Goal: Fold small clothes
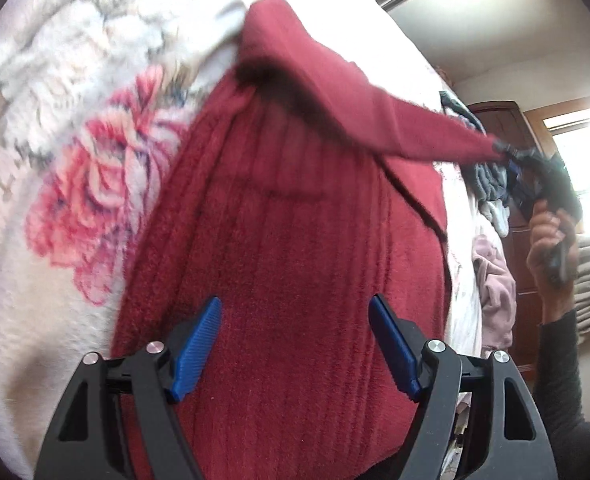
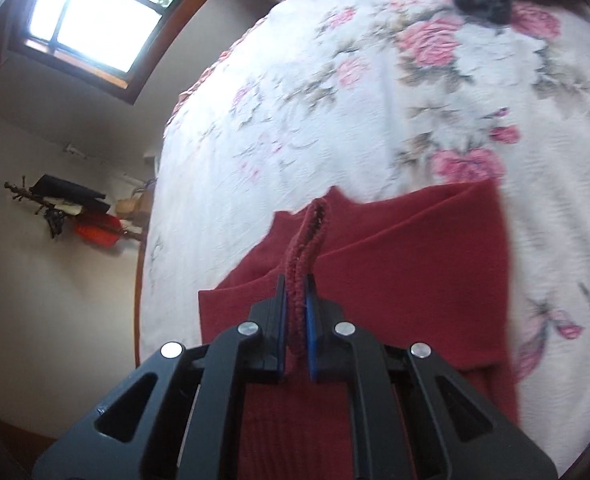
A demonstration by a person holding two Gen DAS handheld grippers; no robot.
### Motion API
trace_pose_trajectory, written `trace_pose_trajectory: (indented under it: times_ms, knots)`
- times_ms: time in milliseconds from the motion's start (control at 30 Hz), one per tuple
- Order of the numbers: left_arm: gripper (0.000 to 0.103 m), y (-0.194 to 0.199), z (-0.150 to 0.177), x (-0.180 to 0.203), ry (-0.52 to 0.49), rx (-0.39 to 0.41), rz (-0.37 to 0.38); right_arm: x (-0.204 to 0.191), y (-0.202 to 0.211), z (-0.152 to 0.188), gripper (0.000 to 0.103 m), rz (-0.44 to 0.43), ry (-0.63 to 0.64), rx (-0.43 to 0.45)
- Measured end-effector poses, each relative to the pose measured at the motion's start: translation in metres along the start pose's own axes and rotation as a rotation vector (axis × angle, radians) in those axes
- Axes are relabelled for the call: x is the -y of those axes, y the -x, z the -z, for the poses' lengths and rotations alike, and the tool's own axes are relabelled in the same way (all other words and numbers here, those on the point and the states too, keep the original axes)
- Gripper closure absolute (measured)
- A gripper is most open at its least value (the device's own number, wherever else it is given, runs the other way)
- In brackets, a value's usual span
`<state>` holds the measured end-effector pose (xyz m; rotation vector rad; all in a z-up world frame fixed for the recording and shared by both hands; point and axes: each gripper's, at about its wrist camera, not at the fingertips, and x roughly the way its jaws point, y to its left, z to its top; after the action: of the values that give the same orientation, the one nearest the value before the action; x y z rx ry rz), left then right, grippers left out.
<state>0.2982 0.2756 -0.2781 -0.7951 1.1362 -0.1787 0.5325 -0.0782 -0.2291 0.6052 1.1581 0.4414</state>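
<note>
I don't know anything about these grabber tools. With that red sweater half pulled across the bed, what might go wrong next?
Two things, I think. The right gripper pinches only a thin strip of the red sweater's sleeve cuff, so it might slip free mid-fold. The left gripper is open above the sweater body, pinning nothing, so the pull could drag the garment across the floral bedspread and skew the fold.

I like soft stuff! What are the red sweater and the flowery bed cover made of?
The dark red ribbed sweater looks like fuzzy knit, maybe wool or acrylic: it has raised ribs and a matte nap. The white quilted bedspread with pink roses looks like puckered woven cotton, though blur leaves that unsure.
</note>
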Motion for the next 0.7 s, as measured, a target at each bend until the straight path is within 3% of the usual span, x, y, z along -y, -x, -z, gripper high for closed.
trace_pose_trajectory:
  times_ms: [133,300,700]
  knots:
    - [0.027,0.014,-0.024,0.003,-0.016,0.041,0.018,0.044,0.01,0.0,0.097,0.033,-0.033,0.007]
    - [0.027,0.017,-0.061,0.01,-0.04,0.073,0.024,0.085,-0.013,0.012,0.097,0.079,-0.054,-0.015]
    - [0.027,-0.017,-0.153,0.039,-0.108,0.095,0.056,0.135,-0.05,0.023,0.096,0.122,-0.041,-0.05]
